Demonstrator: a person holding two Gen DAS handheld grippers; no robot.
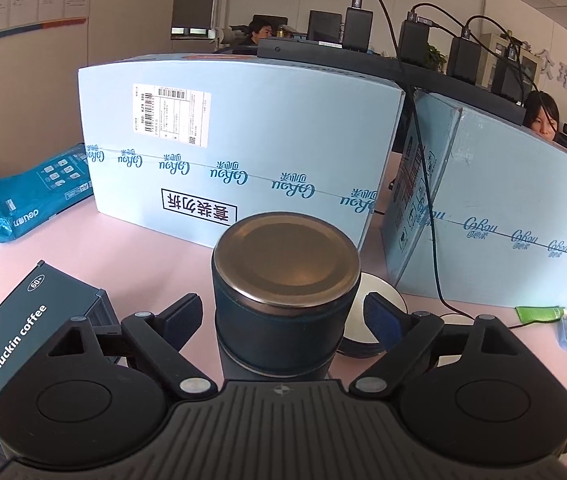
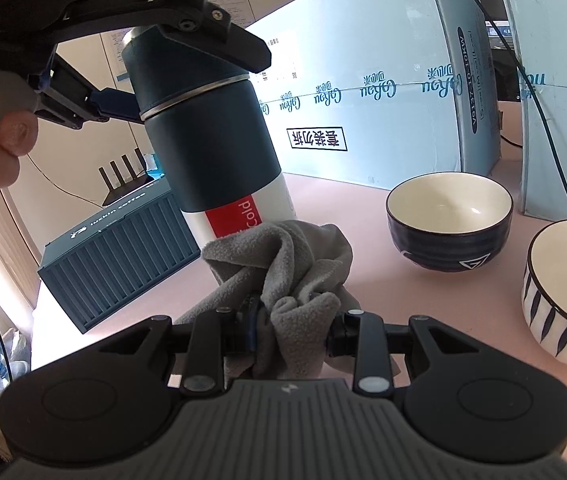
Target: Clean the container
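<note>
as we are reading outward from the tongs, the left tongs (image 1: 281, 316) are standing released, their two fingers (image 1: 181, 322) spread to either side of the flask (image 1: 283, 280) with a gap showing on each side, so nothing is being gripped there. the right tongs (image 2: 295, 326) are clenched on a bunched grey cloth (image 2: 283, 264), which is spilling forward and up over them.

the flask is standing upright on the pink bench (image 2: 363, 280), its long axis vertical, its dark cap uppermost and its white lower body with a red label just behind the cloth. from the left tongs it is lying straight ahead, between the fingers at cap height; from the right tongs it is lying ahead and slightly to the left, with the cloth's front folds seeming to touch its base. we are judging the cloth-bearing right hand the nearer one for the wipe, while the left is placed to steady the flask again.

the flask's foot is being hidden by the cloth, so we cannot tell true contact there. the bench under it is hidden too. two bowls (image 2: 449, 220) are sitting apart to the right, one cut off by the frame, and a dark coffee box (image 2: 123, 256) is lying to the left.
</note>
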